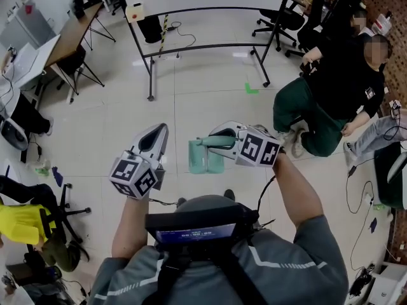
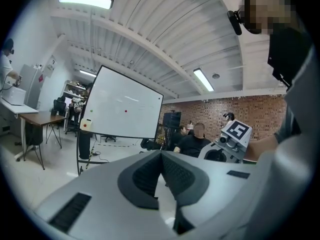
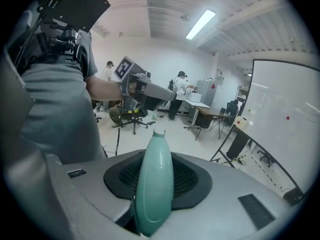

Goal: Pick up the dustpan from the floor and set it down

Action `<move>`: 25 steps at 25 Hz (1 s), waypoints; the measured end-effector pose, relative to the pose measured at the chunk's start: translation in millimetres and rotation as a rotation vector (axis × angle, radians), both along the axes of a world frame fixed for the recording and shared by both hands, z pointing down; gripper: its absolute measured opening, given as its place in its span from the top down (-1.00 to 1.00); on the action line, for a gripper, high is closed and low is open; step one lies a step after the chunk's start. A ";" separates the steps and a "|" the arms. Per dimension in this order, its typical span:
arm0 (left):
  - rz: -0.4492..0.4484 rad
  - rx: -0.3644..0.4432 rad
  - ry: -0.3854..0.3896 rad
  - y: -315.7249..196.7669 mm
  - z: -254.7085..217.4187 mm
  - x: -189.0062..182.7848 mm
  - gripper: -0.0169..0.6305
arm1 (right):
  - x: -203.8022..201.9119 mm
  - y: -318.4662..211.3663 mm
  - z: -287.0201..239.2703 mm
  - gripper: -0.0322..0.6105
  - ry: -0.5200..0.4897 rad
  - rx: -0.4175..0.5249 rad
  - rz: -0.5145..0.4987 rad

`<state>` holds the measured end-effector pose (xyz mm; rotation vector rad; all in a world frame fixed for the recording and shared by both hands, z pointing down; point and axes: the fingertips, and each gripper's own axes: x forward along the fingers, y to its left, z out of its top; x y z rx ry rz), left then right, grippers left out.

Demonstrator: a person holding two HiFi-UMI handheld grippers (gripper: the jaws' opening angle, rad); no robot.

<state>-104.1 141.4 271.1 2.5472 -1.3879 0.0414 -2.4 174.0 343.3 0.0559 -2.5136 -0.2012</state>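
Dustpan (image 1: 206, 159) is hanging above the floor (image 1: 210, 100), its handle clamped in the right hand-held gripper (image 1: 215, 140) so the pan dangles below (ready for setting down). The left hand-held gripper (image 1: 158, 132) is hovering alongside, jaws together, empty.

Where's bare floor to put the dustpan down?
Bare tiles lie ahead, between the dustpan and the whiteboard stand, and left of the left gripper. Crowded: the seated person at right, the office chair at lower left.
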 end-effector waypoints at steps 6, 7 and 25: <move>-0.019 0.004 -0.006 -0.7 6.0 -6.4 0.85 | -2.8 -0.3 -0.8 0.49 -0.006 -0.005 -0.001; -0.023 0.009 -0.004 -0.9 6.7 -7.3 0.85 | -3.5 -0.1 0.2 0.49 -0.002 -0.002 -0.003; -0.031 0.002 0.032 -24.7 -1.5 -63.9 0.84 | -49.6 -19.2 -6.7 0.49 0.037 0.008 -0.010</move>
